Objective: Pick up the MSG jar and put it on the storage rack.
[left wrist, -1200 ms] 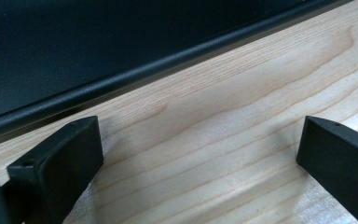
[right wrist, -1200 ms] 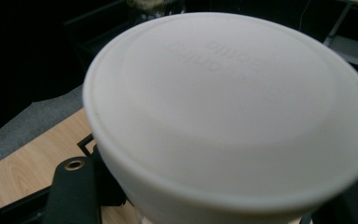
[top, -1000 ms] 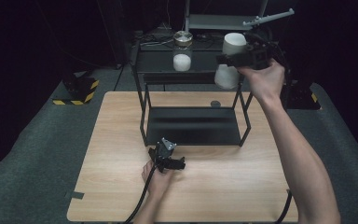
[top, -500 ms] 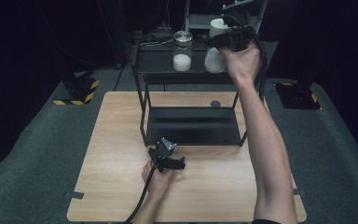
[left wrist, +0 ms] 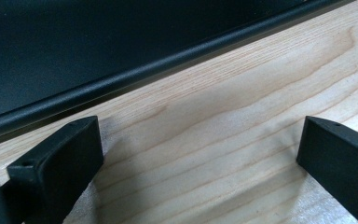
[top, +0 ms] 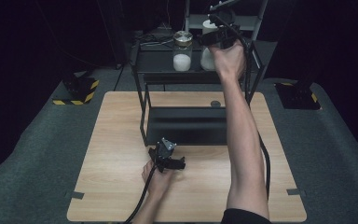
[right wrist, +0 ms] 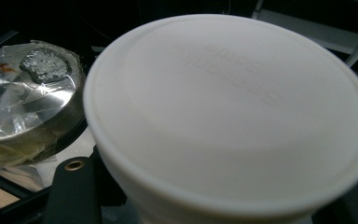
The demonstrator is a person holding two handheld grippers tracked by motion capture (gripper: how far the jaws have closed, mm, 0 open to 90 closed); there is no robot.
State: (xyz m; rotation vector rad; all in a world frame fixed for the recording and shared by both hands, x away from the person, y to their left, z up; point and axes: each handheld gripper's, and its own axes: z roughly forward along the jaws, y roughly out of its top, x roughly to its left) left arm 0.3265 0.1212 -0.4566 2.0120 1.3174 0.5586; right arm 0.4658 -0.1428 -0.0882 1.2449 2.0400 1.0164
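High view. My right gripper is up at the top shelf of the black rack, the right forearm stretched over the wooden worktop. A white container sits at the gripper, just right of a glass jar with a metal lid and white contents; the two stand close side by side on the shelf. I cannot tell from this angle how the fingers lie on the container, since the hand covers them. My left gripper rests on the worktop in front of the rack's lower tray, well apart from the container. A small dark round object lies on the worktop behind the tray.

Left gripper view. The two black fingers stand spread wide, bare wood grain between them and nothing held. The tray's dark edge runs across just beyond the fingertips.

Right gripper view. The white container shows very near, its round flat face tipped toward the lens and faint embossed lettering on it. One black finger shows at lower left, pressed against the container's side; the fingers are closed on it, pinching it. The jar's taped metal lid sits just beside it at left.
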